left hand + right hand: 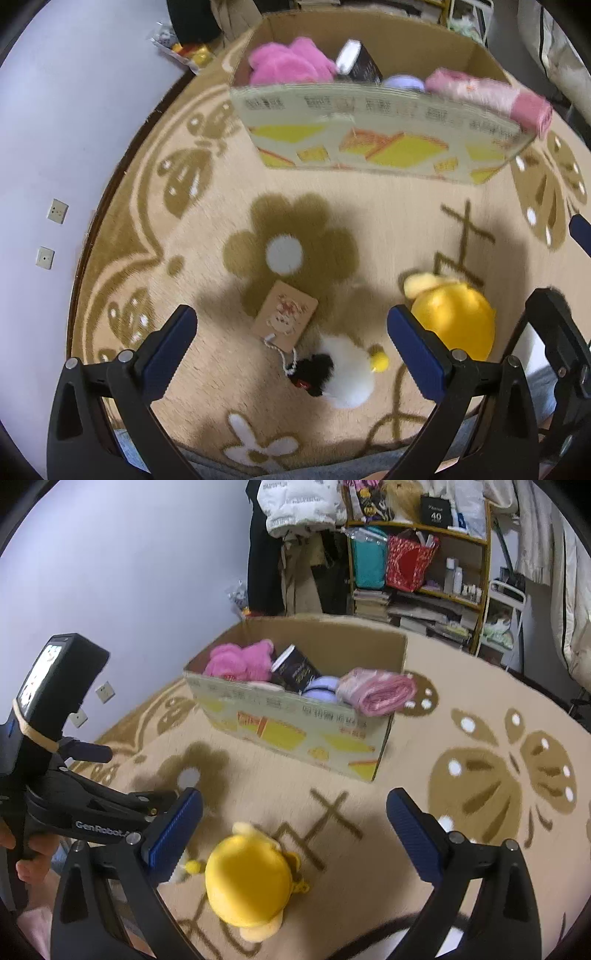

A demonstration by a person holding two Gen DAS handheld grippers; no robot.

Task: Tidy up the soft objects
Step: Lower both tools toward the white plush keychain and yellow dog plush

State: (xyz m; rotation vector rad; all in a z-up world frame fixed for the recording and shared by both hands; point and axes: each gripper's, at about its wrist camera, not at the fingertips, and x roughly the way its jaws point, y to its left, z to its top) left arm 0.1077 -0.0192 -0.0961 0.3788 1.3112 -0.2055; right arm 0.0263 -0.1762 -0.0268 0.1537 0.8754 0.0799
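The left gripper (pixel 291 350) gapes wide over a white-and-black fluffy toy (pixel 340 373) at 6 o'clock, holding nothing; the right gripper (pixel 295 834) is wide too, a yellow plush (pixel 247 882) below it; "GenRobot" is legible on the left tool; the cardboard box (pixel 295 731) sits at 12 o'clock, its print unreadable.
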